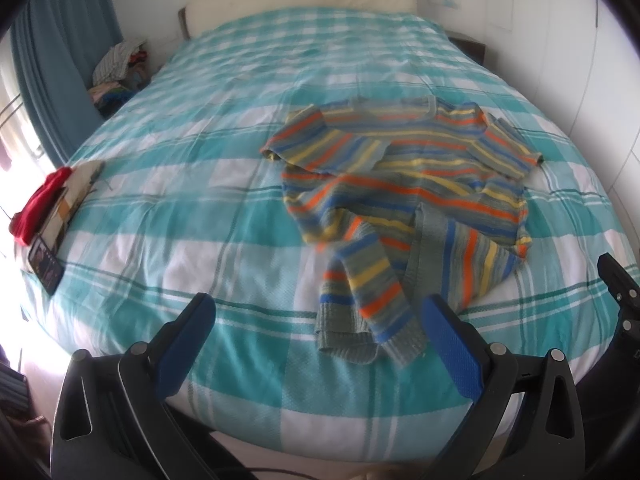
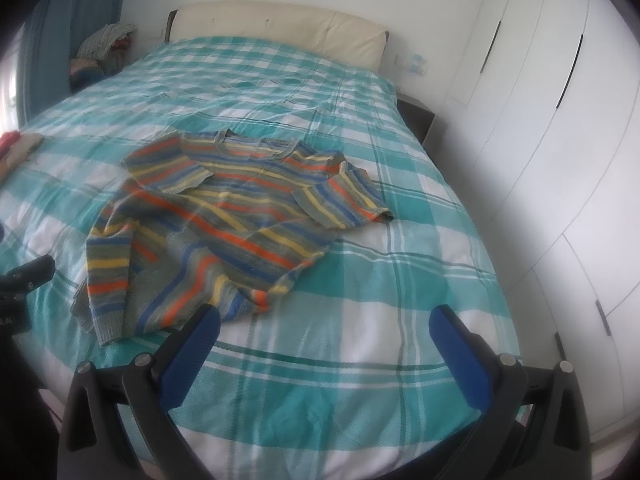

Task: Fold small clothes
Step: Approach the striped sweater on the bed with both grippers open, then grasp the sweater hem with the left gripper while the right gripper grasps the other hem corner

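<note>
A small striped knit sweater (image 1: pixel 404 188), grey with orange, yellow and blue bands, lies crumpled on the teal checked bedspread (image 1: pixel 180 184). Its neck points to the headboard and one long sleeve trails toward the bed's near edge. It also shows in the right wrist view (image 2: pixel 236 216). My left gripper (image 1: pixel 320 312) is open and empty, just short of the sleeve cuff. My right gripper (image 2: pixel 324 320) is open and empty, over the bedspread (image 2: pixel 400 280) to the right of the sweater's hem.
A red cloth (image 1: pixel 40 200) on a folded patterned cloth and a dark phone (image 1: pixel 46 266) lie at the bed's left edge. A pile of clothes (image 1: pixel 120 68) sits beside the bed at the back left. White wardrobe doors (image 2: pixel 560 120) stand on the right.
</note>
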A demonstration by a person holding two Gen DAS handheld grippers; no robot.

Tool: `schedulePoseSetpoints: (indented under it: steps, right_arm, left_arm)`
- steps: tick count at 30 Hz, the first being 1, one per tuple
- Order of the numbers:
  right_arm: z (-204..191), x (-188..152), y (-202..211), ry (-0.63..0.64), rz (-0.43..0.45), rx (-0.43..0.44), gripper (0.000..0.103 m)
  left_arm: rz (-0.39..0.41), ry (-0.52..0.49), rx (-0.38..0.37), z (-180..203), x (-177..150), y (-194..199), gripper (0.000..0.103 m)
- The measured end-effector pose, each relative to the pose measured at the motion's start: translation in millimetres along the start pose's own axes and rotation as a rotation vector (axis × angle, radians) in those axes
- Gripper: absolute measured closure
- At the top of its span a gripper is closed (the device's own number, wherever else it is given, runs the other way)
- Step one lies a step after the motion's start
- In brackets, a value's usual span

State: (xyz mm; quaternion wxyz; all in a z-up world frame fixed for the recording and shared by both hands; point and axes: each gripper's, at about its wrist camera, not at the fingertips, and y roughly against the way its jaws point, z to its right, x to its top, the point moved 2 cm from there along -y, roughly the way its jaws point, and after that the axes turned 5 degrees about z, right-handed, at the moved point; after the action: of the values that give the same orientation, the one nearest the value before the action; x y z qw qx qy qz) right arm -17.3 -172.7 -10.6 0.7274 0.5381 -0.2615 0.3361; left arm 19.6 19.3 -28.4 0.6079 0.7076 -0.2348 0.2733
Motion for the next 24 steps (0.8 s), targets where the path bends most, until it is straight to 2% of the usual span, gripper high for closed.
schedulePoseSetpoints:
  steps: [3, 6, 10, 12, 14, 15, 16, 17, 18, 19, 20, 22, 24]
  right_arm:
    - [0, 0, 0, -0.006, 0.005, 0.019, 0.0]
    - [6, 3, -8, -0.033, 0.03, 0.155, 0.0]
    - [10, 5, -43, -0.032, 0.032, 0.316, 0.0]
    - [-5, 7, -71, -0.004, -0.03, 0.432, 0.0]
    - [-28, 9, -98, 0.031, -0.082, 0.539, 0.0]
    - [-39, 11, -112, 0.055, -0.103, 0.563, 0.001]
    - [-53, 13, -126, 0.093, -0.126, 0.576, 0.001]
    - [-67, 13, -139, 0.131, -0.152, 0.598, 0.002]
    - [-79, 12, -151, 0.161, -0.183, 0.625, 0.011]
    - [-87, 8, -164, 0.18, -0.225, 0.651, 0.028]
    - [-91, 3, -174, 0.187, -0.269, 0.672, 0.041]
    - [-86, 3, -171, 0.184, -0.26, 0.683, 0.083]
    - [-68, 6, -154, 0.174, -0.23, 0.719, 0.094]
  left_arm:
    - [-0.007, -0.026, -0.017, 0, -2, -4, 0.0]
    - [-0.038, -0.03, -0.06, -16, -5, -20, 0.0]
    - [-0.138, 0.058, -0.217, -41, -17, -50, 0.001]
    - [-0.172, 0.089, -0.325, -36, -21, -66, 0.001]
    - [-0.215, 0.103, -0.377, -23, -22, -86, 0.002]
    - [-0.231, 0.101, -0.389, -14, -21, -94, 0.002]
    - [-0.239, 0.098, -0.381, -7, -20, -102, 0.008]
    - [-0.241, 0.093, -0.36, -1, -19, -108, 0.029]
    - [-0.252, 0.081, -0.345, 5, -19, -115, 0.044]
    - [-0.269, 0.07, -0.339, 9, -19, -120, 0.072]
    - [-0.271, 0.072, -0.331, 10, -18, -123, 0.088]
    - [-0.273, 0.104, -0.362, 2, -16, -121, 0.095]
    - [-0.268, 0.152, -0.427, -18, -15, -106, 0.097]
